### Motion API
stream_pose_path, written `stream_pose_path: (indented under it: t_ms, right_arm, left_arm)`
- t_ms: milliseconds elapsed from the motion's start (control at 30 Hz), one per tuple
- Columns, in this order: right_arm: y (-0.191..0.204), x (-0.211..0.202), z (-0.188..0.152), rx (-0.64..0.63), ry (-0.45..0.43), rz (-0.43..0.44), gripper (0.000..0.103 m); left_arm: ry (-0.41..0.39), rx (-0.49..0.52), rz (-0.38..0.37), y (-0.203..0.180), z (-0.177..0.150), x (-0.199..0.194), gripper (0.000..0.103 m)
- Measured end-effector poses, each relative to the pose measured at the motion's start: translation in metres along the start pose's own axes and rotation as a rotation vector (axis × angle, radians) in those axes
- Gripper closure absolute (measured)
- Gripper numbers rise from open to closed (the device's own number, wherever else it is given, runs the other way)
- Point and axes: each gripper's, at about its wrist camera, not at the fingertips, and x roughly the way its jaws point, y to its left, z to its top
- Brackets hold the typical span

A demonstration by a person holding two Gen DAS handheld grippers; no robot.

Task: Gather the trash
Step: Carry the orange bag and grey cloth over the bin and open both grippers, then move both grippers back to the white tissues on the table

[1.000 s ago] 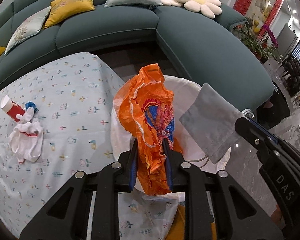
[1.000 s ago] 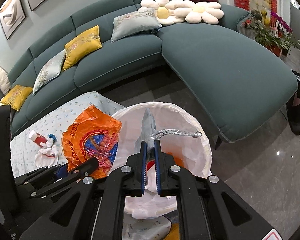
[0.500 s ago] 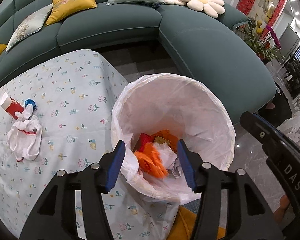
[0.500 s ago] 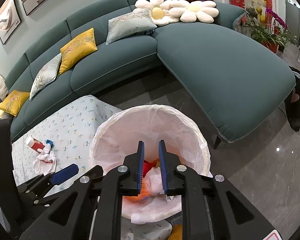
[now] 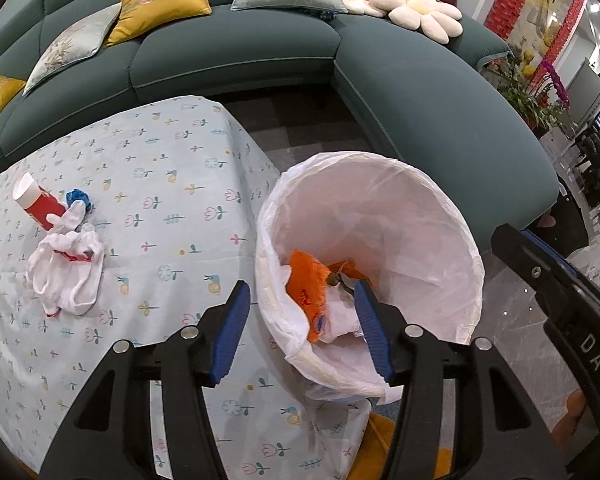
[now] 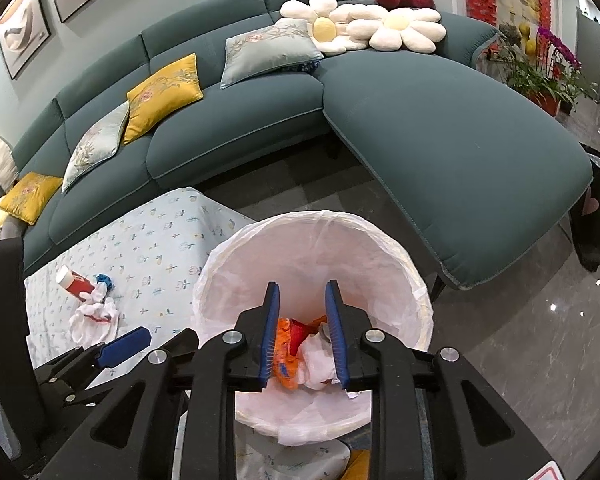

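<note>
Bin liner (image 5: 440, 216) — thin, crinkled white plastic (round mouth), orange wrapper (image 5: 306, 280) inside.

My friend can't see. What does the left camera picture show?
An open left gripper hangs over a white-lined trash bin holding an orange wrapper. Beside it, a floral tablecloth carries a white sock and red tube.
</note>
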Motion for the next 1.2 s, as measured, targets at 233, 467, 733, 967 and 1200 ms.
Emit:
stream_pose_path:
  t_ms: [233,467,733,967,1200]
  right_arm:
    - [0.018,-0.002,0.000,-0.031,0.002,0.009,0.079]
    - [0.046,-0.003,-0.003,-0.073,0.007,0.027,0.076]
    - [0.087,0.000,-0.010,-0.125,0.021,0.061,0.073]
    - [0.124,0.010,-0.019,-0.161,0.049,0.090,0.070]
    - [0.165,0.024,-0.033,-0.215,0.087,0.120,0.069]
  left_arm:
    - [-0.008,-0.029,0.016,0.018,-0.002,-0.006,0.043]
    - [-0.027,-0.071,0.039,0.049,-0.005,-0.015,0.042]
    - [-0.033,-0.158,0.081,0.103,-0.012,-0.021,0.040]
    - [-0.024,-0.218,0.126,0.153,-0.023,-0.023,0.040]
    - [-0.018,-0.304,0.162,0.205,-0.030,-0.023,0.029]
